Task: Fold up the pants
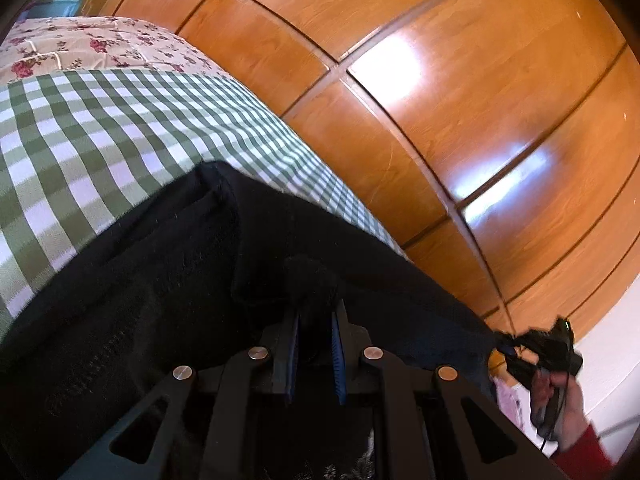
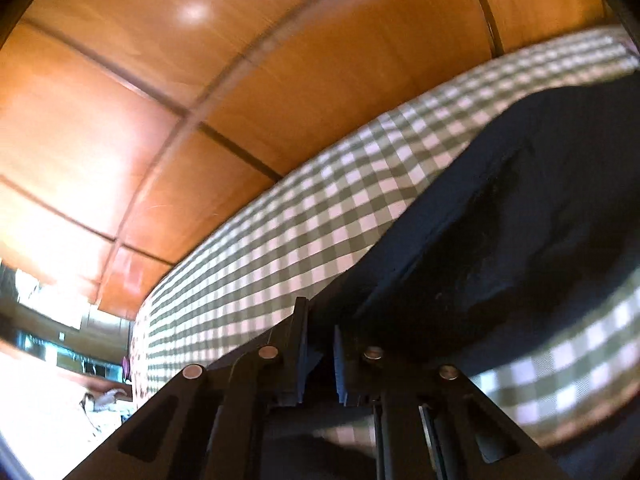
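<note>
The black pants (image 1: 160,280) lie on a green-and-white checked cloth (image 1: 100,140) spread over a bed. My left gripper (image 1: 316,314) is shut on a bunched fold of the pants, and dark fabric bulges out above its blue pads. At the lower right, a hand in a red sleeve holds my right gripper (image 1: 508,350) at the far edge of the pants. In the right wrist view, the right gripper (image 2: 320,318) has its jaws close together on the hem of the dark pants (image 2: 520,220), which stretch away to the right over the checked cloth (image 2: 300,220).
A glossy wooden wardrobe (image 1: 440,80) rises just beyond the bed's edge. A floral quilt (image 1: 80,44) covers the bed past the checked cloth. A pale floor with scattered items (image 2: 100,396) shows low on the left in the right wrist view.
</note>
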A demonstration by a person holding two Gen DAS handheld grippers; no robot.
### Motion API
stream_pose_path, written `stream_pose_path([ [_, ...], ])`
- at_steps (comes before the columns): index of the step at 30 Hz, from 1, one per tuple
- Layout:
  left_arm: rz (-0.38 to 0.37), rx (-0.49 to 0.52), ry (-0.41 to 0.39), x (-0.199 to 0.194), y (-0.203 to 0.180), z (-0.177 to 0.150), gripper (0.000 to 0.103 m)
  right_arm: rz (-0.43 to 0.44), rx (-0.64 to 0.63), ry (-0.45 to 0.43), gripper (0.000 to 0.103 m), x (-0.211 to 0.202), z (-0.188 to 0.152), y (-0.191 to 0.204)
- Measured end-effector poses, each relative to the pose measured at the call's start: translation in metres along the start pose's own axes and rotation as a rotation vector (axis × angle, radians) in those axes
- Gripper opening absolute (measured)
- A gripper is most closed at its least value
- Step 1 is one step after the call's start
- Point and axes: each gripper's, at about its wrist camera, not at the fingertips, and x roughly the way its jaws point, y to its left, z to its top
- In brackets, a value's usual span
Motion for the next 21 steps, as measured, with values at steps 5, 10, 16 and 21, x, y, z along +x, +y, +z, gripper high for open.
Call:
stream_pose_path([
  [5, -0.062, -0.071, -0.079, -0.027, -0.001, 0.022, 0.014, 0.084, -0.082, -0.055, 0.011, -0.048, -0.024, 0.012],
  [10, -0.142, -0.082, -0.159, -0.068, -0.010, 0.040, 0.014, 0.134, -0.150, -0.102, 0.011, -0.078, -0.064, 0.016],
  [16, -0.122, -0.126, -0.139, -0.098, 0.007, 0.031, 0.014, 0.159, -0.228, -0.181, 0.011, -0.108, -0.128, 0.013],
  [21, -0.078, -0.202, -0.099, -0.105, 0.033, 0.016, 0.014, 0.131, -0.260, -0.193, 0.011, -0.109, -0.178, 0.001],
])
